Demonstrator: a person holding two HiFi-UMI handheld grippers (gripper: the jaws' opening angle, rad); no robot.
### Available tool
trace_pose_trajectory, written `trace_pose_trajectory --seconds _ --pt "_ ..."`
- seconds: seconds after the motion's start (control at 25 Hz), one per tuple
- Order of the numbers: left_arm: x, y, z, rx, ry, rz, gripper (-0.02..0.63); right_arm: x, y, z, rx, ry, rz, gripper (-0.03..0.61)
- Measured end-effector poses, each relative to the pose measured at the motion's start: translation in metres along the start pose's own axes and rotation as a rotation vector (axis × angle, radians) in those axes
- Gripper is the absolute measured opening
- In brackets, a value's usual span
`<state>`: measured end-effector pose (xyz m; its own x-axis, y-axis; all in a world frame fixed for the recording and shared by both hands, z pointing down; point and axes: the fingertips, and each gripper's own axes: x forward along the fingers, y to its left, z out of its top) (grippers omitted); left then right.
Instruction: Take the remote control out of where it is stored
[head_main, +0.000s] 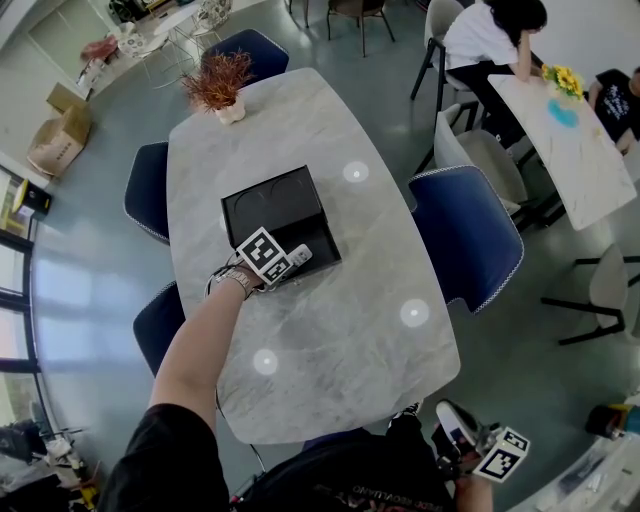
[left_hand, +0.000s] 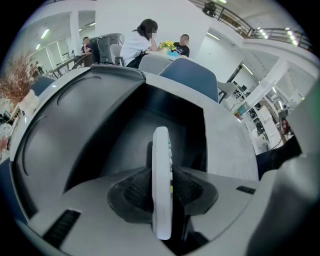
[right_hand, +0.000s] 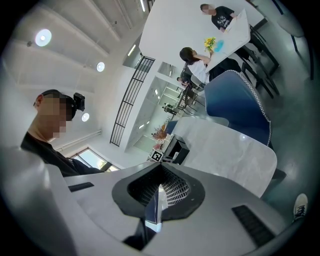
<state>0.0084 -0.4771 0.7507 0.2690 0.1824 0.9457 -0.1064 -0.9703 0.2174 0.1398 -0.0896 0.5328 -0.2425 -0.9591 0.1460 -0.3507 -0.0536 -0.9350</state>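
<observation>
I have the left gripper (head_main: 272, 262) pointing steeply down into the near right corner of the black box (head_main: 275, 215). Its jaws are closed a narrow way onto the remote control (left_hand: 161, 170), which stands edge-on between the pads with its button face against one pad. Most of its length reaches past them into the box. My worry is that the grip sits near one end, so the long free part could pivot or slide between the pads as I lift. It could also catch on the box wall rising close around it. The right gripper (right_hand: 156, 200) is well short of the box, off the table edge, with its jaws together on nothing. A potted dried plant (head_main: 218, 85) stands well beyond the box's far side, a blue chair (head_main: 470, 235) sits off to the box's right, and neither blocks the way out.
</observation>
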Motion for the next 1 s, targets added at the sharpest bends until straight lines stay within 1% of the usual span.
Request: trace_pose_trajectory --seconds 0.04,0.32,0.6,0.72,0.84,1.0 --pt "0.001 -0.001 0.000 -0.013 -0.006 -0.007 0.119 0.000 0.000 0.000 0.000 -0.001 0.001 0.009" --pt "-0.002 0.000 -0.001 -0.051 -0.040 -0.003 0.115 -0.004 0.001 -0.003 0.003 -0.010 0.004 0.009" --pt "-0.018 0.004 0.005 -0.123 -0.127 0.009 0.115 -0.007 0.001 -0.004 0.001 -0.007 0.013 0.009" --pt "-0.031 0.004 0.010 -0.139 -0.179 0.028 0.115 -0.008 0.001 -0.005 -0.007 -0.001 0.029 0.009" --pt "-0.053 0.002 0.018 -0.174 -0.259 0.048 0.115 -0.008 0.003 -0.004 -0.017 0.013 0.052 0.009" --pt "-0.090 -0.006 0.019 -0.204 -0.350 0.102 0.114 -0.008 0.010 0.000 -0.034 0.044 0.107 0.009"
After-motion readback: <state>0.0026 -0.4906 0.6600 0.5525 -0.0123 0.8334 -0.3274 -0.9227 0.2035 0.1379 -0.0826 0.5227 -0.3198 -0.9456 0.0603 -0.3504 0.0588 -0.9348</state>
